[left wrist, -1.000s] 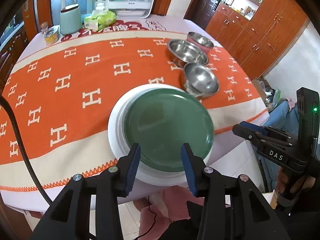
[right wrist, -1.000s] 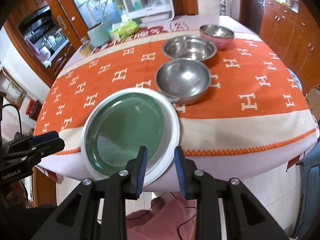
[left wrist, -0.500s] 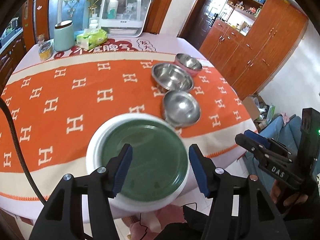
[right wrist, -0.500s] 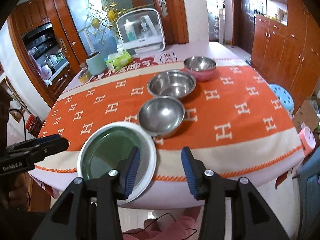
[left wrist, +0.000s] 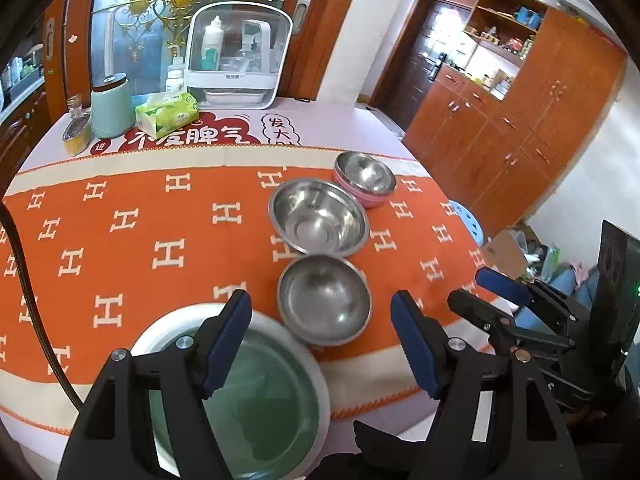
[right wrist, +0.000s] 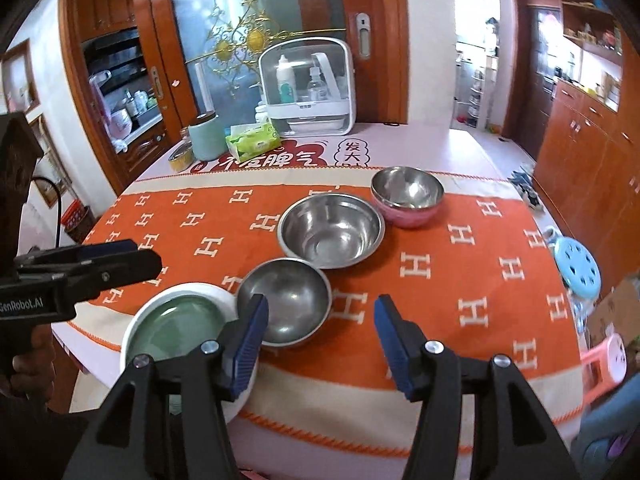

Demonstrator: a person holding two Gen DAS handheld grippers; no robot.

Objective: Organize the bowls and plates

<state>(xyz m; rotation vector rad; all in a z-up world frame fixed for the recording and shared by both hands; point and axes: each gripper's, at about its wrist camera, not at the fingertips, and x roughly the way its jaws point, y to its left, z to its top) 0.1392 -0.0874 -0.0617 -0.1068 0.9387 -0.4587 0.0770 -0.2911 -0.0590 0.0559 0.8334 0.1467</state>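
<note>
Orange H-patterned cloth below both hand-held grippers, left marked GenRobot.AI, right, just opened wide, empty.

The left gripper pointed obliquely downward, its blue-padded fingers spread wide with nothing between them — the jaws had just been opening. The right gripper took a matching downward tilt; its jaws had likewise just been opening, and the blue pads pressed on nothing. In the right wrist view, the left gripper's body appeared at the left edge, held in a hand wrapped around its handle. In the left wrist view, the right gripper showed at the right edge — fingers parted.
</note>
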